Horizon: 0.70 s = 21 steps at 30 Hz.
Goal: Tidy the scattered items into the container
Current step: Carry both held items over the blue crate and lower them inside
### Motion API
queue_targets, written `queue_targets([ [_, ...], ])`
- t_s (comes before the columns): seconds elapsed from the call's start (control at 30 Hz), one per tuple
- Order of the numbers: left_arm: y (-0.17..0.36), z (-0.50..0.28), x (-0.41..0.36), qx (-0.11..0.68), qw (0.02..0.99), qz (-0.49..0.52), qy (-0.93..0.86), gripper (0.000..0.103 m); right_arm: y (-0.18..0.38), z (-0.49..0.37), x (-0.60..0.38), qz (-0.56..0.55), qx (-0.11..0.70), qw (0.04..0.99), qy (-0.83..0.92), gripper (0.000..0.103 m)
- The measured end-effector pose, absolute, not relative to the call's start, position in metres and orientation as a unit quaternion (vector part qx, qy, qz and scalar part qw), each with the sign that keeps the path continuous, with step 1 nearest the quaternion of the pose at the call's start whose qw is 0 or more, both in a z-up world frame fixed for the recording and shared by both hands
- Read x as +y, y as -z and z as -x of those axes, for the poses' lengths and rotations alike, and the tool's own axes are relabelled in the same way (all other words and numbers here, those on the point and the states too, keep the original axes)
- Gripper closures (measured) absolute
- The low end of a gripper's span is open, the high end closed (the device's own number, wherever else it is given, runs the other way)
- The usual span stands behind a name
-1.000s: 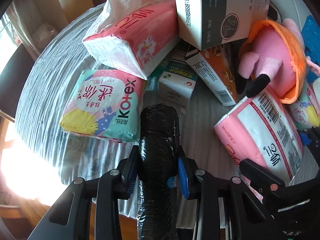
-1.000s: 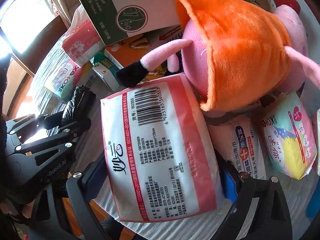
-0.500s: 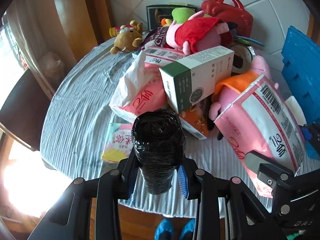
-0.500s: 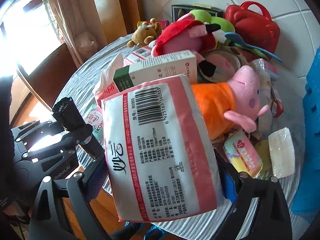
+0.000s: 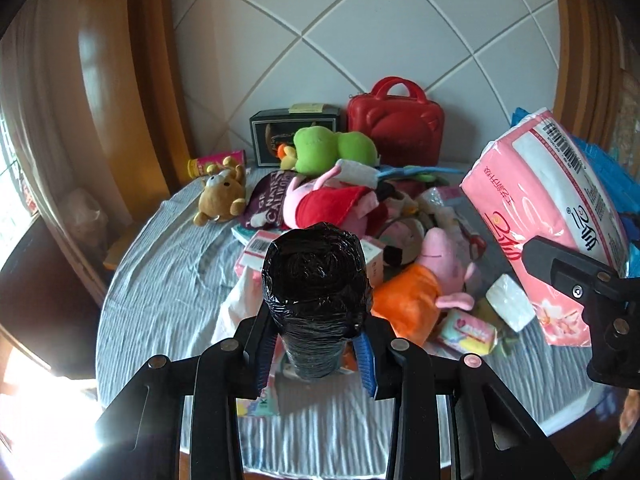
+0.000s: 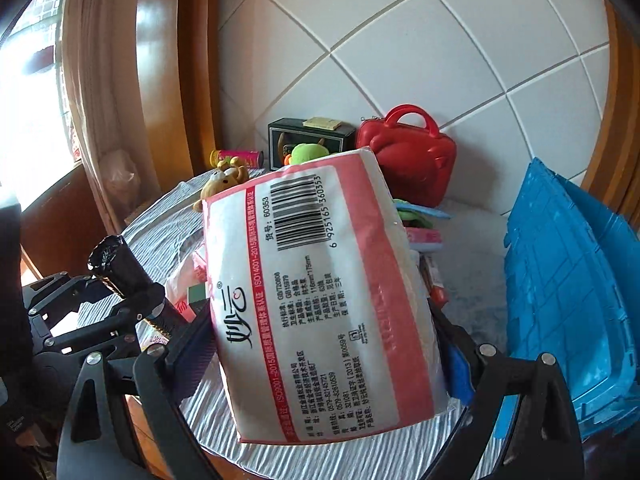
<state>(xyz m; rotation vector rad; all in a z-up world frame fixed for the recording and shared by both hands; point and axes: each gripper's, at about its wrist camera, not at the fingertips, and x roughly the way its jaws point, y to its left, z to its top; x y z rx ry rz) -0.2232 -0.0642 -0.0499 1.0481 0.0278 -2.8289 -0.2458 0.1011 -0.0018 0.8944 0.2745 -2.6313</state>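
Jaws both clamped. Left gripper [image 5: 316, 340] pinching black roll [image 5: 316, 288] of wrapped plastic, roll upright, pads tight on its lower half. Right gripper [image 6: 320, 364] spread wide but gripping pink tissue pack [image 6: 316, 292] by both sides, barcode face up, pack tilted away. Both loads held above round table [image 5: 172, 280] w/ grey striped cloth.

Blue crate [image 6: 572, 300] at 3 o'clock in right wrist view, standing on edge, just beside pack.

Heap mid-table, left wrist view: orange-dressed pink plush [image 5: 424, 288] at 1 o'clock from roll, green plush [image 5: 324, 148] at 12, teddy bear [image 5: 220, 196] at 10, red case [image 5: 396, 128] by tiled wall at 12.
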Motion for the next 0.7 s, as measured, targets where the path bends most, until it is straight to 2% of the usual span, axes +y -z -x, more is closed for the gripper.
queue_targets([
  [0.17,0.021,0.240,-0.025,0.000,0.018,-0.320,0.947,0.069,-0.034,0.245,0.149,-0.287,0.082,0.118,0.947,0.009],
  [0.43,-0.024,0.266,0.084,-0.025,-0.040,-0.271,0.961,0.069,-0.071,0.238,0.272,-0.251,0.051,0.034,0.966,0.009],
  [0.7,-0.072,0.295,0.259,-0.024,-0.075,-0.210,0.975,0.069,-0.091,0.253,0.448,-0.217,0.058,-0.010,0.974,0.008],
])
